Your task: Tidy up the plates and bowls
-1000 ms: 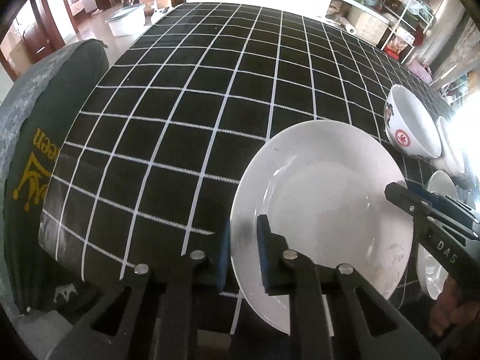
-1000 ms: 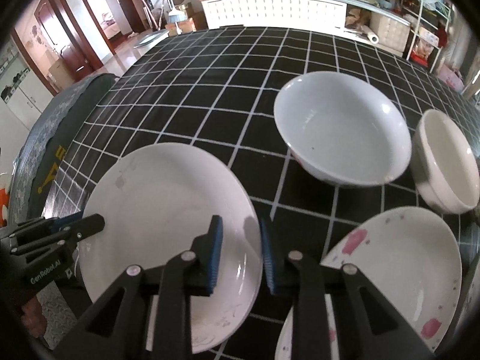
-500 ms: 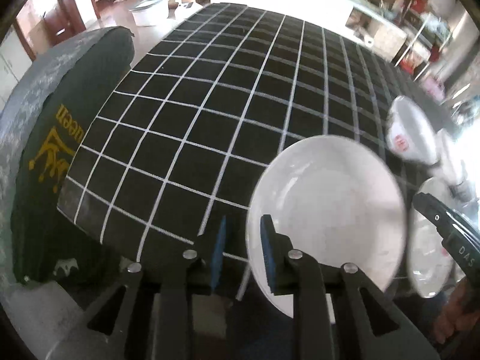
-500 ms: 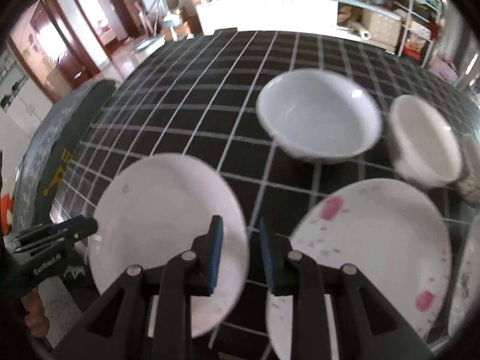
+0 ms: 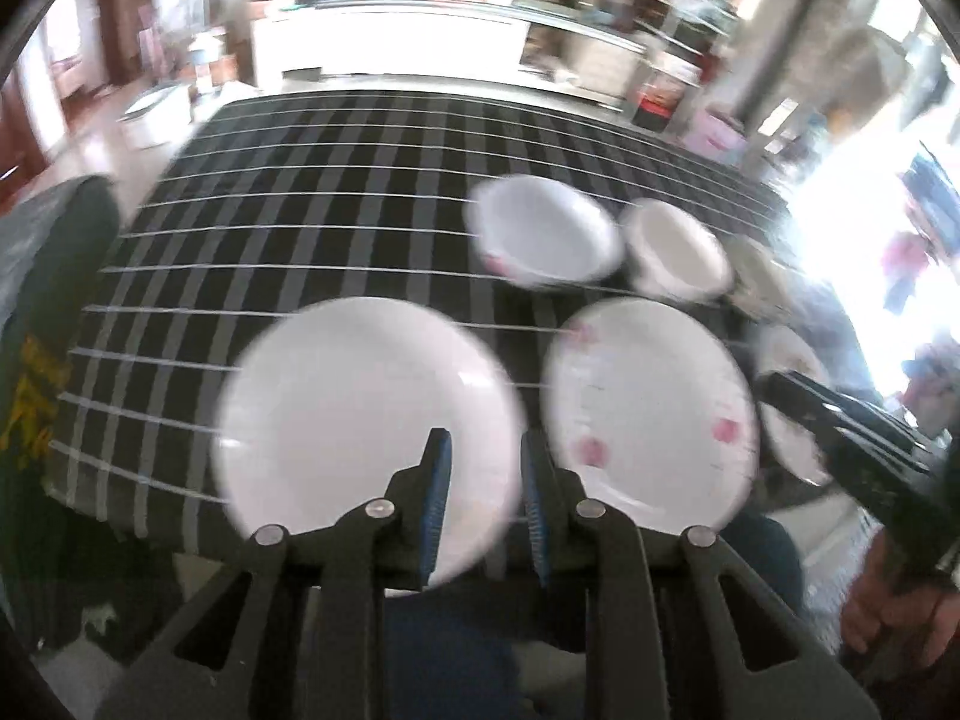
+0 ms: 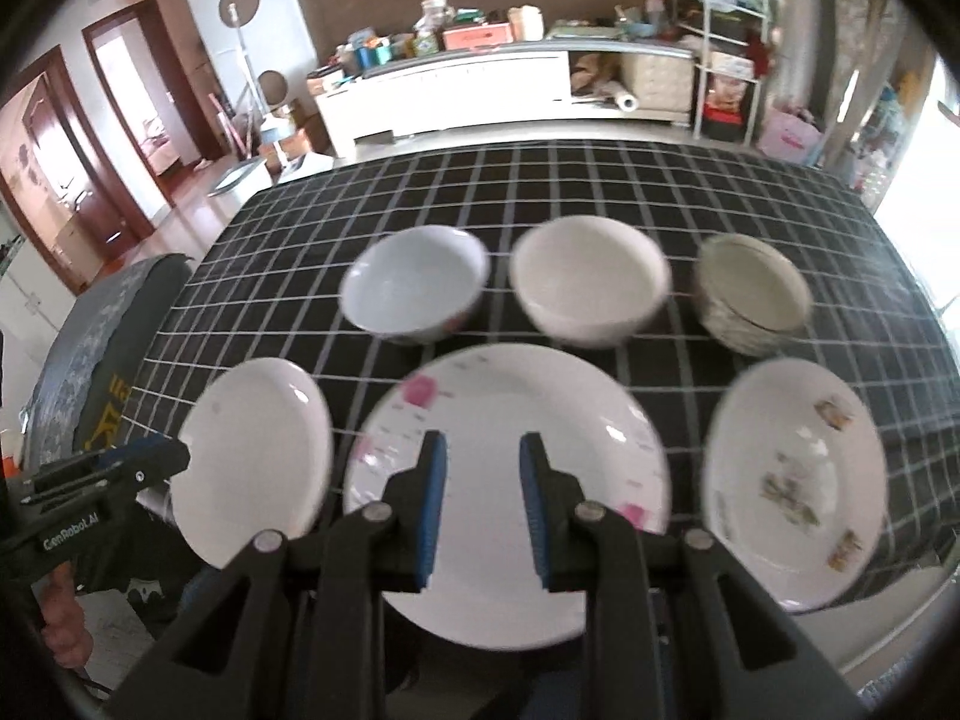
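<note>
A plain white plate point(image 5: 366, 420) lies at the near left of the checked table, below my left gripper point(image 5: 480, 456). That gripper is open, with nothing between its blue pads, and hangs above the plate's near right rim. A pink-spotted plate point(image 6: 510, 396) lies in the middle under my right gripper point(image 6: 483, 462), also open and holding nothing. A flower-patterned plate point(image 6: 792, 480) lies to the right. Behind them stand three bowls in a row: a bluish-white bowl point(image 6: 414, 282), a cream bowl point(image 6: 591, 279) and a greyish bowl point(image 6: 753, 294).
The black checked tablecloth point(image 6: 360, 210) stretches bare behind the bowls. A chair with a dark cover point(image 6: 102, 360) stands at the table's left end. All three plates lie close to the near table edge. A hand point(image 6: 60, 618) holds the left gripper's body.
Both grippers have pulled back and upward from the plain plate's rims, which stood between their jaws a second ago. The views have swung right and now take in all plates and bowls.
</note>
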